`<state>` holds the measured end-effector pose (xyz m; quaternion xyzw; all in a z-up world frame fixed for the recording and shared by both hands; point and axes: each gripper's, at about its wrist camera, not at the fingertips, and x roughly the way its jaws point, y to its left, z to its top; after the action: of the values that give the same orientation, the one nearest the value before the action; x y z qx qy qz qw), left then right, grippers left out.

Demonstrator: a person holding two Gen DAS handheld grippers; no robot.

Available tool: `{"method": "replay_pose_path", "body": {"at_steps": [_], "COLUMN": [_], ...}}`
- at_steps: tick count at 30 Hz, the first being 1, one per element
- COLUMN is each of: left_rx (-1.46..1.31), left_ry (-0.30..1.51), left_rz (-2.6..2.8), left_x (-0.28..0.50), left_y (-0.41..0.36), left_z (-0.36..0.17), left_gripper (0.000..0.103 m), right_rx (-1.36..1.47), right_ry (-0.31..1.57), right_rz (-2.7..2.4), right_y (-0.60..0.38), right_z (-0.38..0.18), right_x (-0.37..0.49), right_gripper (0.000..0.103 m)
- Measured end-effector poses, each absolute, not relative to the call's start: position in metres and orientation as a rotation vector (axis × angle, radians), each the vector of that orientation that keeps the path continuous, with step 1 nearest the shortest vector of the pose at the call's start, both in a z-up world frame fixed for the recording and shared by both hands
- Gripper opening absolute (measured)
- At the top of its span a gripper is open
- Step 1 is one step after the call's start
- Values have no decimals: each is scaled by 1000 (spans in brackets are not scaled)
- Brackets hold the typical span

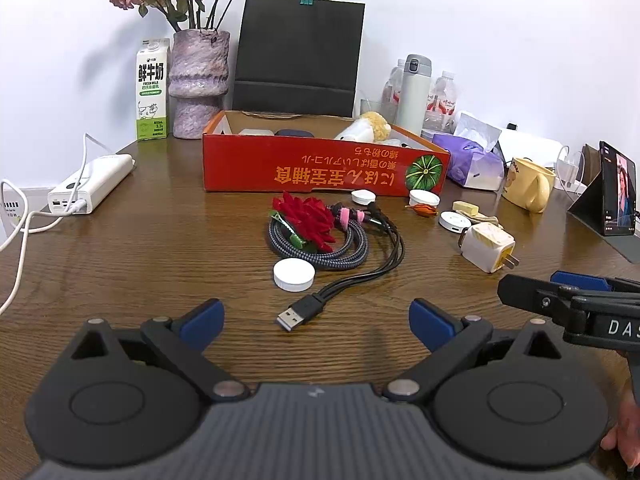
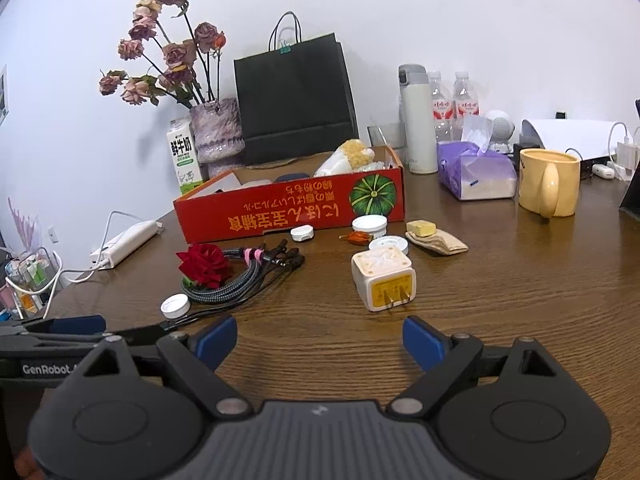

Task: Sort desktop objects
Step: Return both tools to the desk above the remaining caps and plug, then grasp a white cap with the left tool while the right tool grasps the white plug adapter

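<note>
A red cardboard box (image 1: pixel 320 168) stands open at the back of the wooden desk and holds several items; it also shows in the right wrist view (image 2: pixel 288 208). In front of it lie a coiled braided cable (image 1: pixel 340 248) with a red fabric rose (image 1: pixel 304 220) on it, a white round lid (image 1: pixel 294 275), a white and yellow plug charger (image 2: pixel 384 280), small white caps (image 2: pixel 370 224) and a yellow eraser (image 2: pixel 420 227). My left gripper (image 1: pixel 316 320) is open and empty, just short of the cable's USB plug (image 1: pixel 298 314). My right gripper (image 2: pixel 320 340) is open and empty, just short of the charger.
A milk carton (image 1: pixel 152 92), a vase of dried roses (image 1: pixel 198 84) and a black paper bag (image 1: pixel 298 60) stand along the back wall. A white power bank (image 1: pixel 92 182) lies at left. A flask (image 2: pixel 416 116), tissue pack (image 2: pixel 476 172) and yellow mug (image 2: pixel 548 182) stand at right.
</note>
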<state>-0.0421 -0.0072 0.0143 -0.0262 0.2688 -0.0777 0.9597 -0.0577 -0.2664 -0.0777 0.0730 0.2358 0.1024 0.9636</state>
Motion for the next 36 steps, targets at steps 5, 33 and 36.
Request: {"method": "replay_pose_path", "body": {"at_steps": [5, 33, 36], "left_rx": [-40, -230, -222], "left_ry": [538, 613, 593], "left_rz": [-123, -151, -148], "left_x": [-44, 15, 3], "left_y": [-9, 33, 36], "left_z": [15, 11, 15], "left_gripper": [102, 1, 1], "right_rx": [138, 46, 66], "right_ry": [520, 648, 629], "right_rz": [216, 161, 167], "right_y": [-265, -265, -265], "right_z": [-76, -82, -78], "right_x": [-53, 29, 14], "right_gripper": [90, 38, 38]}}
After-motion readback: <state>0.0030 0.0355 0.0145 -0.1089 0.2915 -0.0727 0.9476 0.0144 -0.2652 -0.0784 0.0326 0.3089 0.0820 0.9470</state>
